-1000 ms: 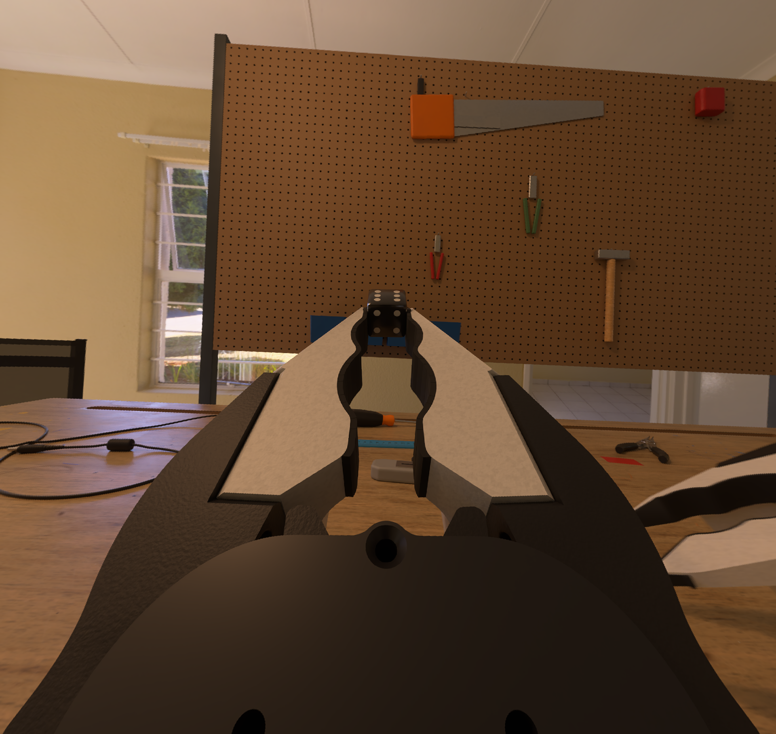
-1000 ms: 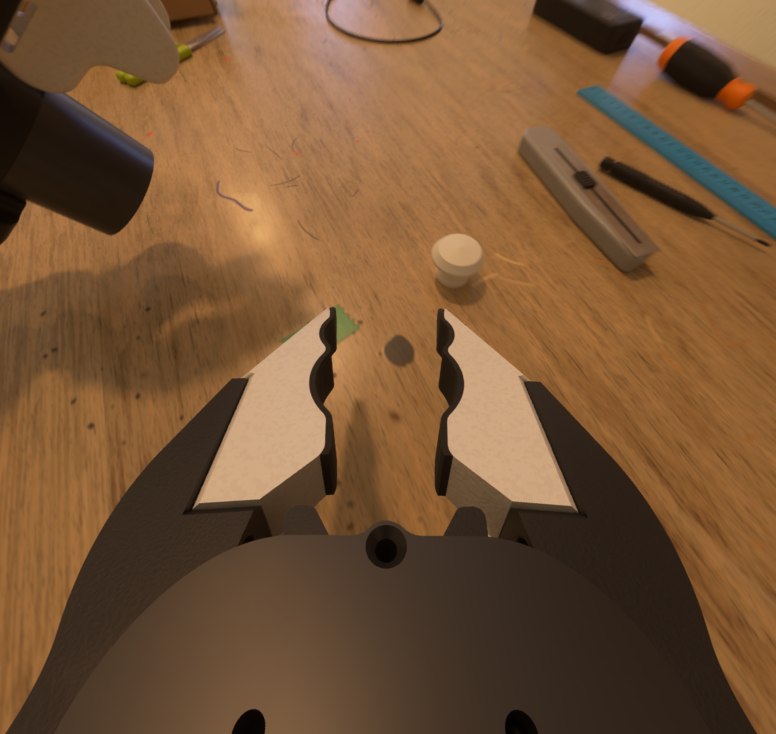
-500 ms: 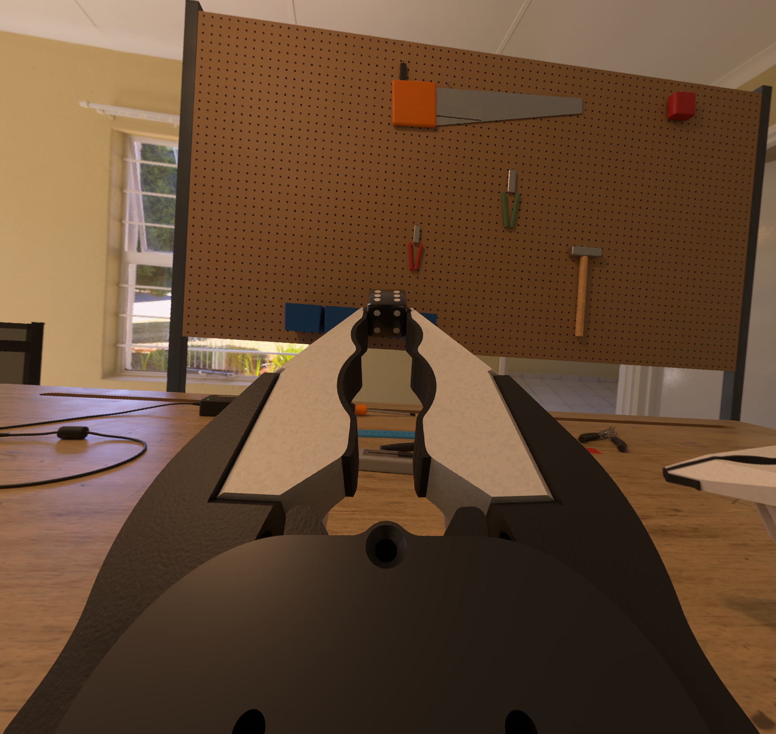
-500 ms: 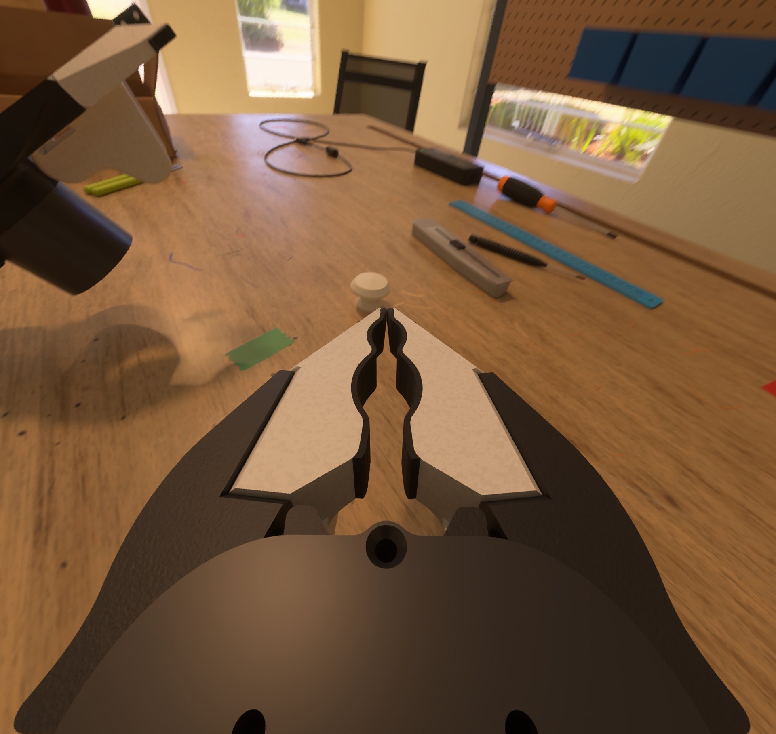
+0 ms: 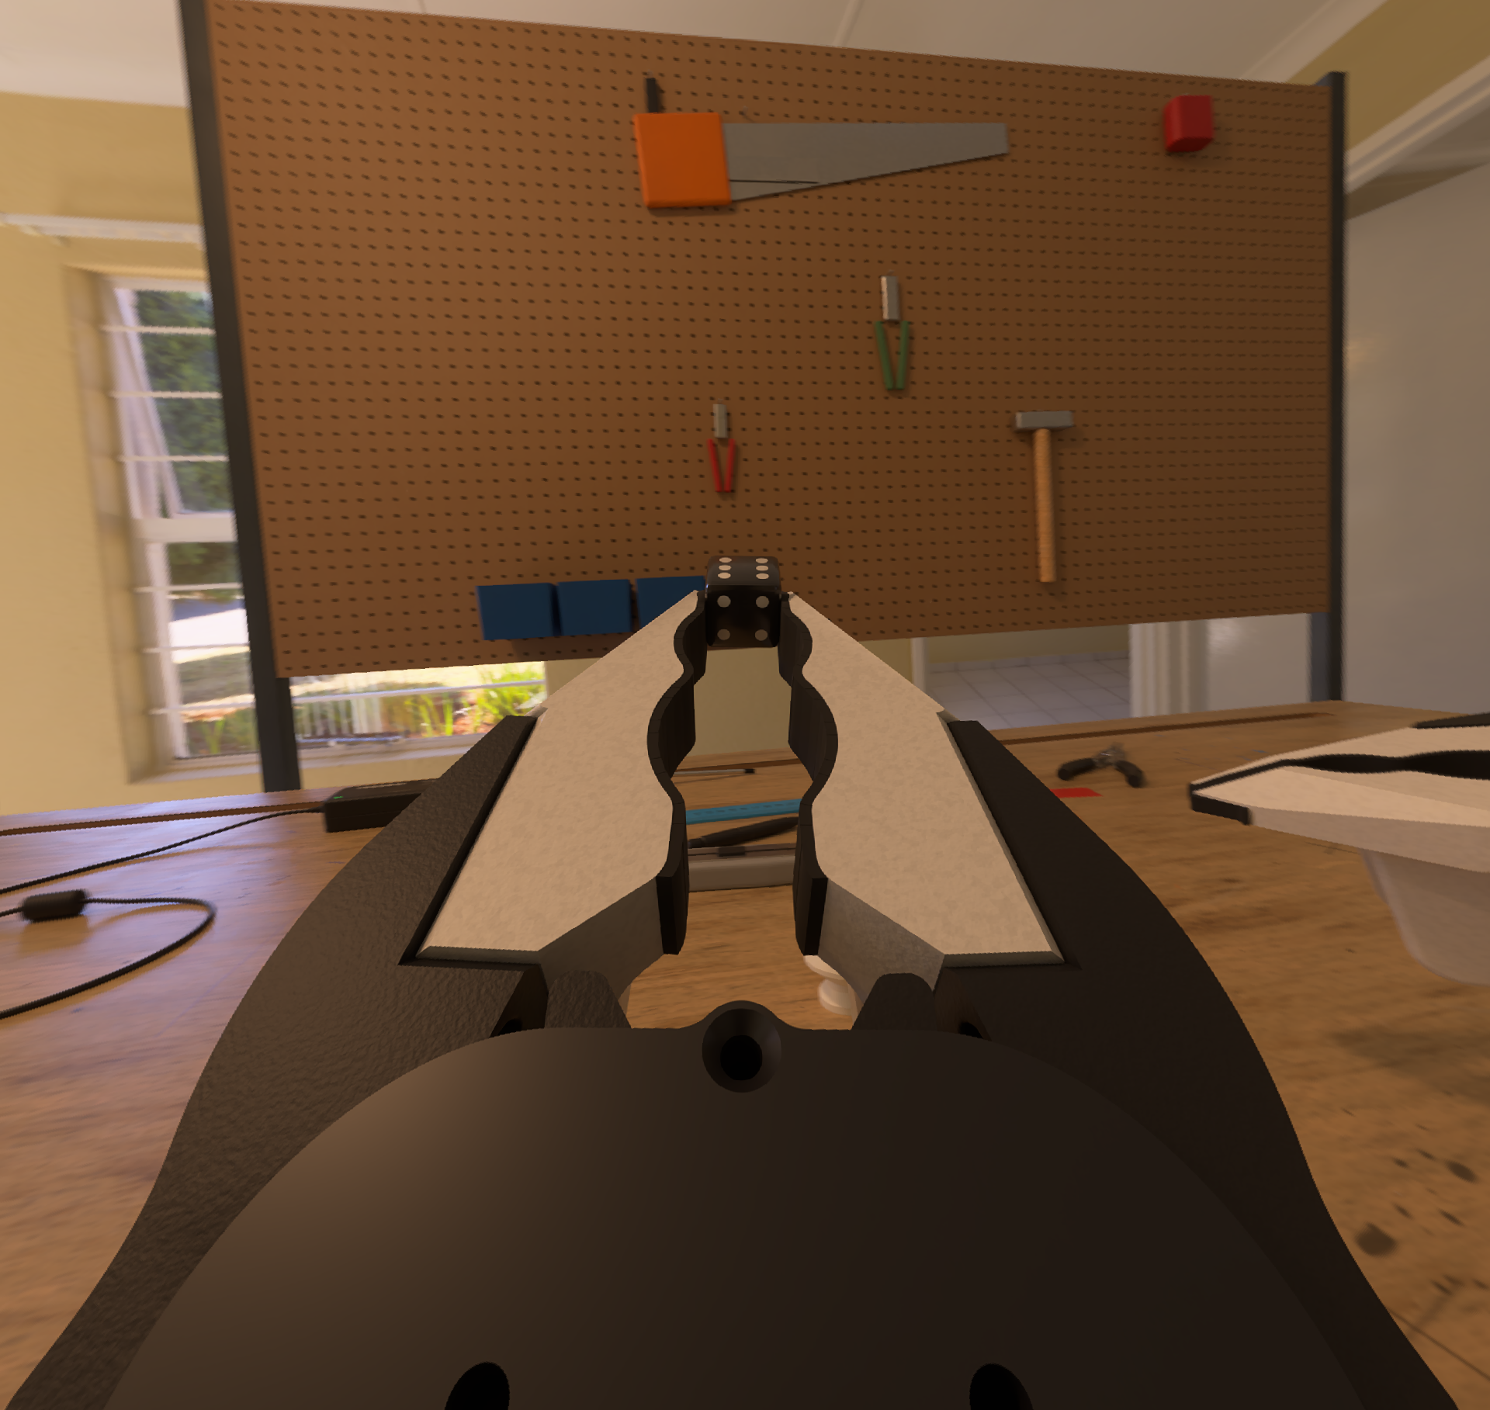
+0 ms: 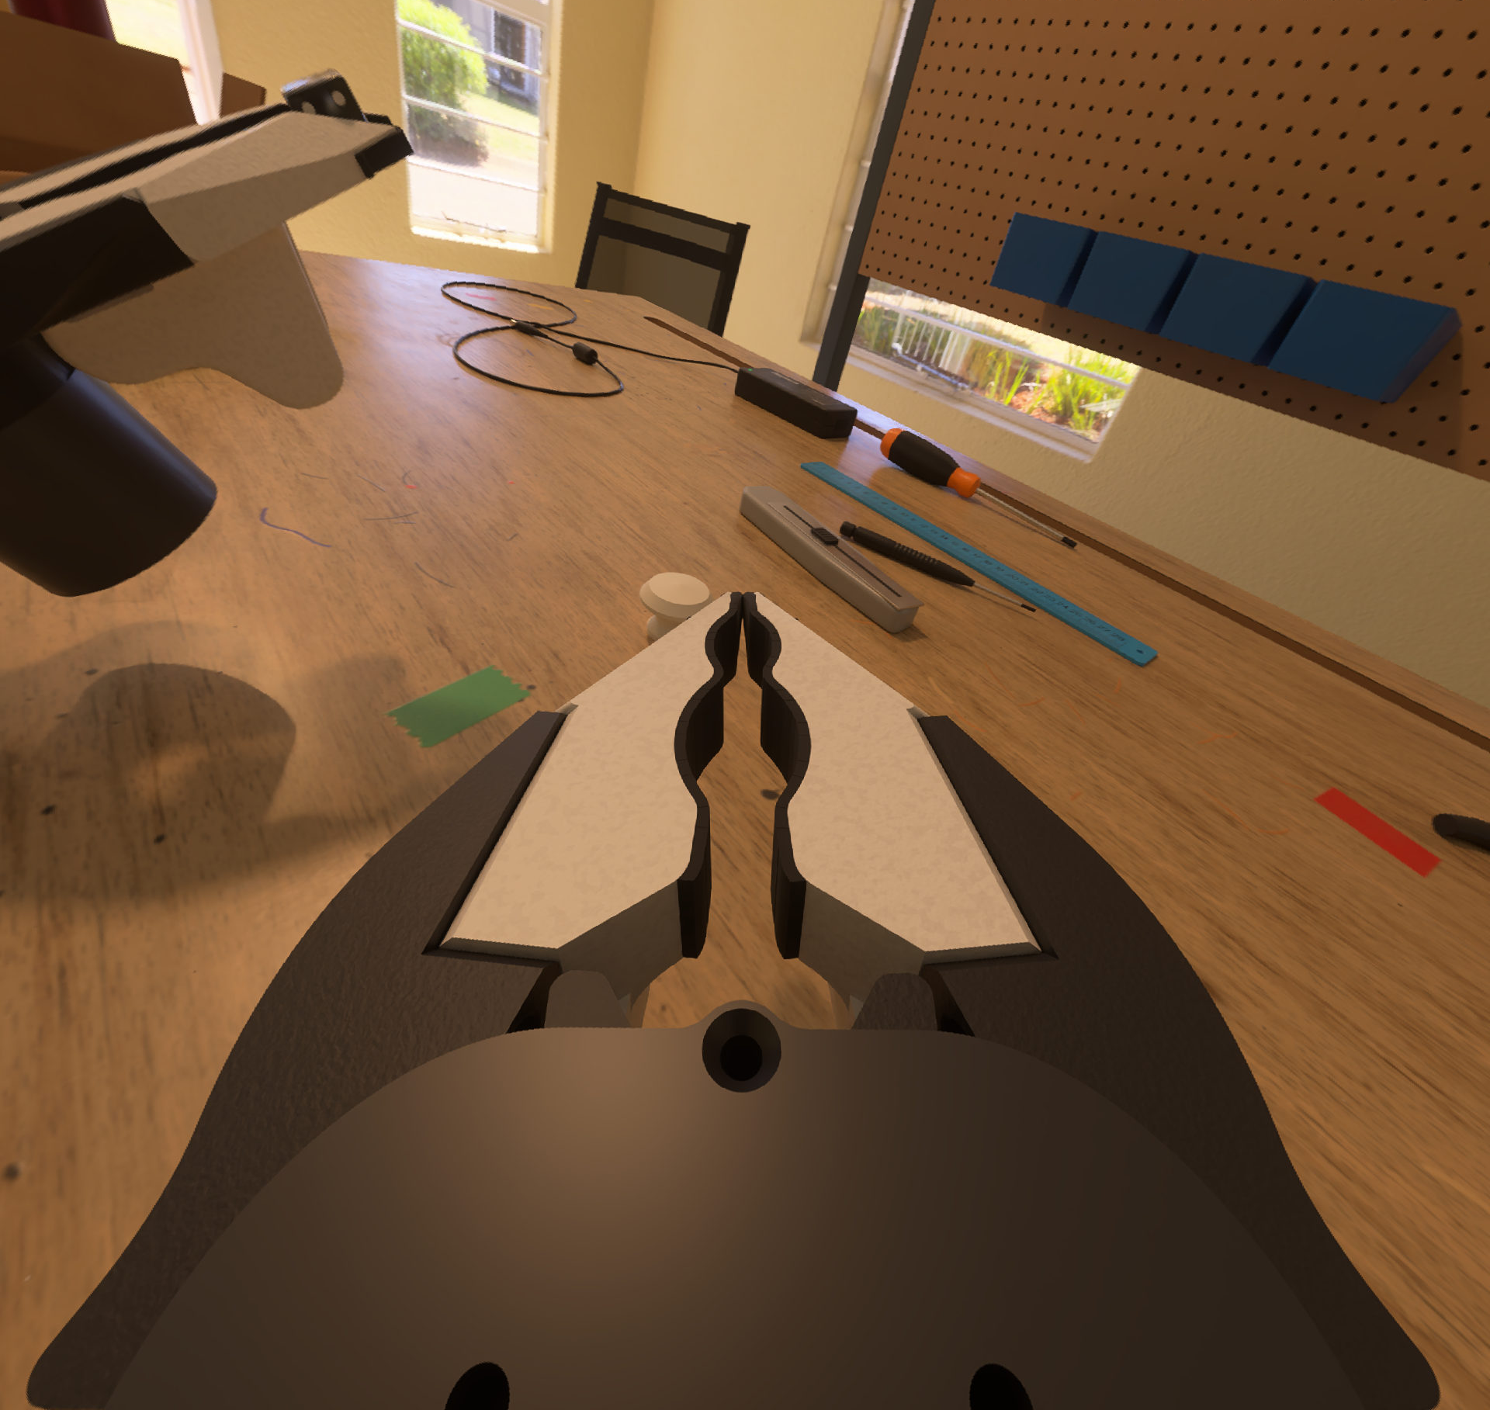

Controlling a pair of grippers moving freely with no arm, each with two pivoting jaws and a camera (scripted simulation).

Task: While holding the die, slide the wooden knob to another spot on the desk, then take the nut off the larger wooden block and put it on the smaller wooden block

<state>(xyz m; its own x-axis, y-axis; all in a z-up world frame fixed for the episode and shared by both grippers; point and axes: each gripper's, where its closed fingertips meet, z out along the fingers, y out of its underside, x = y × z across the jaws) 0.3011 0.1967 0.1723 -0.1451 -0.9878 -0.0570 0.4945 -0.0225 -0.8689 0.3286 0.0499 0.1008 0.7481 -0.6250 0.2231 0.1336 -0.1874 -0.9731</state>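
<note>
Die (image 5: 742, 602) pinched in left tool (image 5: 742, 605); right tool (image 6: 741, 601) closed, empty, beside knob (image 6: 673, 594).

Workshop, pegboard (image 5: 484, 323) of tools (saw (image 5: 814, 154), hammer (image 5: 1043, 484)), workbench (image 6: 484, 533)

Both the left gripper (image 5: 742, 605) and right gripper (image 6: 741, 605) are showing dark textured bodies, beige wavy-edged fingers (image 6: 613, 799) and a round screw hole (image 6: 741, 1053).

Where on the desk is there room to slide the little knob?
Bare wood lies between the wooden knob, the green tape and the looped cable. It is crowded on the other side: utility knife, small screwdriver and blue ruler.
</note>
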